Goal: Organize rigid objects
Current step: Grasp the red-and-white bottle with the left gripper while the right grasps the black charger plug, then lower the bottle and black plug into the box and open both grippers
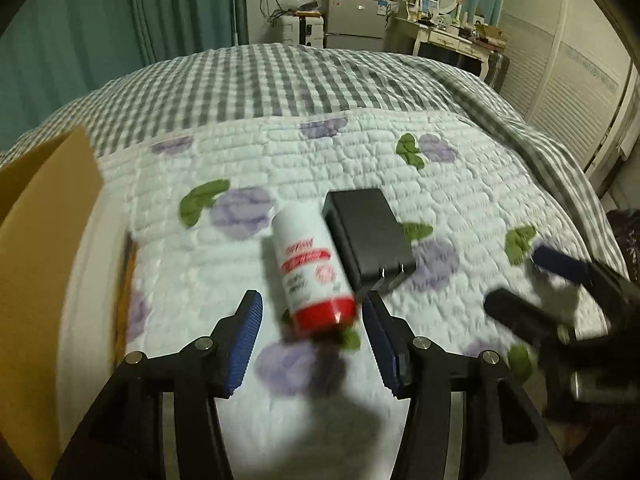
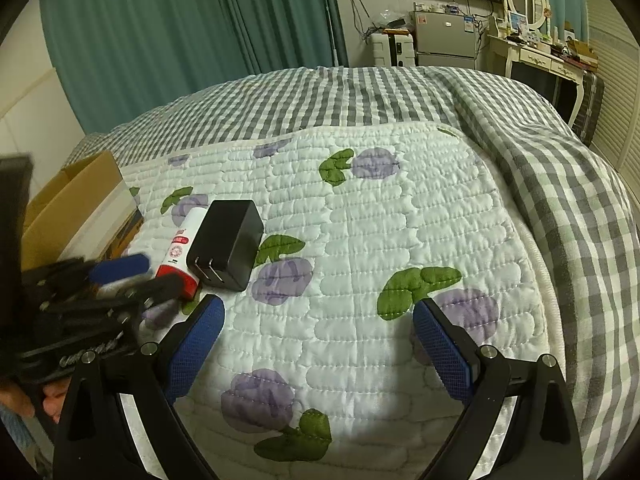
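Now the left tongs [image 1: 312, 328] are seen held apart, with the red cap end of the white bottle [image 1: 310, 270] lying between the two blue pads; no contact with the pads can be confirmed, because this view is blurred. The right tongs [image 2: 318, 340] are also spread wide and hold nothing; only the quilt [image 2: 400, 240] is seen between them.

The bottle lies on its side on the quilt, its cap toward the near side and its white end toward the far side. Just to its right, touching or almost touching it, the black charger [image 1: 366, 232] lies flat with its two metal prongs pointing near. On the far left a cardboard box [image 2: 76, 200] stands open on the bed, beside the quilt; it is judged to be the place where the things are to be put.

The bottle is judged to be light, stiff and smooth, so it may roll or slip when it is pressed. A hold across the middle of its round body, above the cap, is thought safer than a hold on the cap edge. The charger is judged heavier and hard; it should be taken by its flat sides, not by the prongs.
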### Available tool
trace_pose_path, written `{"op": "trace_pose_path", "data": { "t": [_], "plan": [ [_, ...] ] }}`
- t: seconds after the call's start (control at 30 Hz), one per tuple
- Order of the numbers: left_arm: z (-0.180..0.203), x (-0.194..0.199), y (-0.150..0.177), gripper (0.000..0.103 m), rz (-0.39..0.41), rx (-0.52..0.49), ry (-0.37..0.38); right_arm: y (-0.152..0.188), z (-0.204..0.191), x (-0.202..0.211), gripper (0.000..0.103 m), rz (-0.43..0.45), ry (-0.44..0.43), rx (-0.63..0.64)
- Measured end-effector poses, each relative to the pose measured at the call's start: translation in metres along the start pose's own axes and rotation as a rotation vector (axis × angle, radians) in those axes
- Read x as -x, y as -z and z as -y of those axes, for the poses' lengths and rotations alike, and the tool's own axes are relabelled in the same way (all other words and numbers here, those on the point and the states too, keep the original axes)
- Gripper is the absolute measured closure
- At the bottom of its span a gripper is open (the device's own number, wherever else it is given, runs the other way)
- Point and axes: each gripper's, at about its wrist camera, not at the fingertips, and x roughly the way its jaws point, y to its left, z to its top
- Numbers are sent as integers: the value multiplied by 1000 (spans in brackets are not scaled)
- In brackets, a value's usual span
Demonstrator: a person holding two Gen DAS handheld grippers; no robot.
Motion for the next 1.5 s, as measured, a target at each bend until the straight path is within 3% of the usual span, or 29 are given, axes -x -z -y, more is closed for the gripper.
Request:
{"op": "trace_pose_path", "data": {
  "t": [0.1,0.17,0.6,0.83,0.97,1.07,1.27,1.4,1.5],
  "plan": [
    [3,-11,0,50,-30,-15,-7,1,0,-2,7,-5,5,4],
    [3,-14,7,66,-43,-46,-55,1,1,-2,7,-5,6,5],
    [-3,-22,-7,66,-22,-1,-64,1,0,-3,7,-2,12,6],
    [-22,16,14,67,53,119,-106,-8,-13,-4,7,19,-20,24],
    [-24,22,26,67,73,132,-146,-20,-35,-9,8,18,-64,46],
    [-27,25,31,67,76,153,-138,-30,-50,-20,15,-3,-92,47],
    [-28,24,31,67,84,160,-142,-38,-66,-59,34,-102,-59,46],
    [-29,22,33,67,83,164,-139,-34,-69,-79,58,-157,-76,48],
    [-28,27,33,67,85,171,-118,-31,-68,-69,63,-141,-74,59]
  ]
}}
